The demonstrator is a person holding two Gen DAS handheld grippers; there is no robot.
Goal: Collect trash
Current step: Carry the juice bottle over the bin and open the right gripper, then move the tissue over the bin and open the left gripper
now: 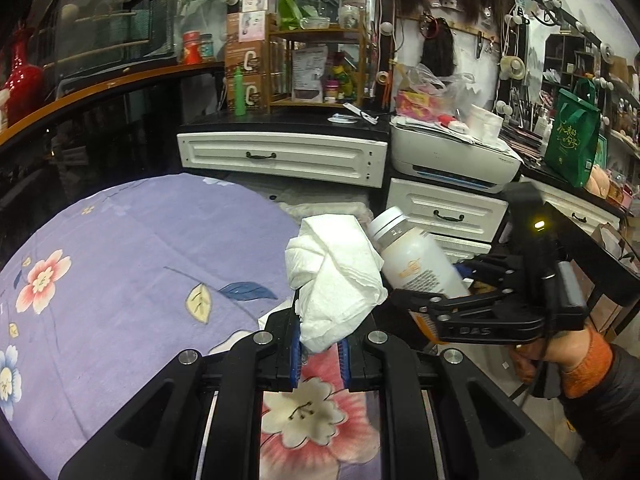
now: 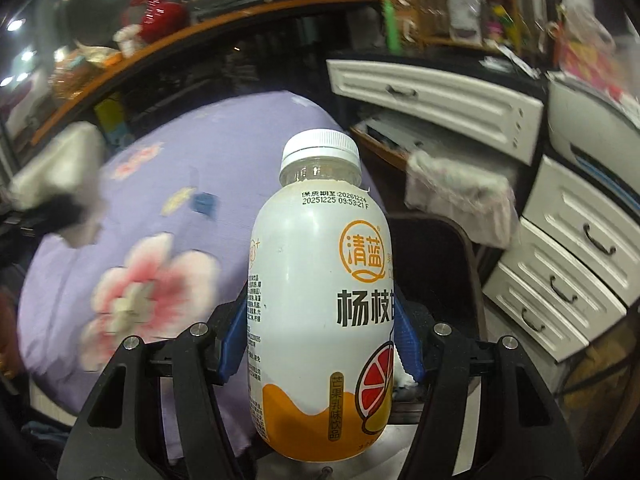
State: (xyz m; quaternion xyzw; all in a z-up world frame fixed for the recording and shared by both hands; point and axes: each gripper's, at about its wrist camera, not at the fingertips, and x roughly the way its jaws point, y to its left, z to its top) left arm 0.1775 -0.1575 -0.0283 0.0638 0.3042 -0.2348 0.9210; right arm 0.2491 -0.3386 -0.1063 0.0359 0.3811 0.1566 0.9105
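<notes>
My left gripper (image 1: 320,354) is shut on a crumpled white paper towel (image 1: 334,276) and holds it above the purple flowered cloth (image 1: 132,256). My right gripper (image 2: 320,344) is shut on a white drink bottle (image 2: 320,292) with an orange label and a white cap, held upright. In the left wrist view the right gripper (image 1: 452,300) and its bottle (image 1: 416,256) are just right of the towel. In the right wrist view the towel (image 2: 60,172) shows blurred at the far left.
White drawer units (image 1: 280,156) and a white printer (image 1: 452,156) stand behind the table. A bin lined with a pale bag (image 2: 460,196) sits by the drawers (image 2: 568,264). A green bag (image 1: 572,136) and cluttered shelves (image 1: 316,68) are beyond.
</notes>
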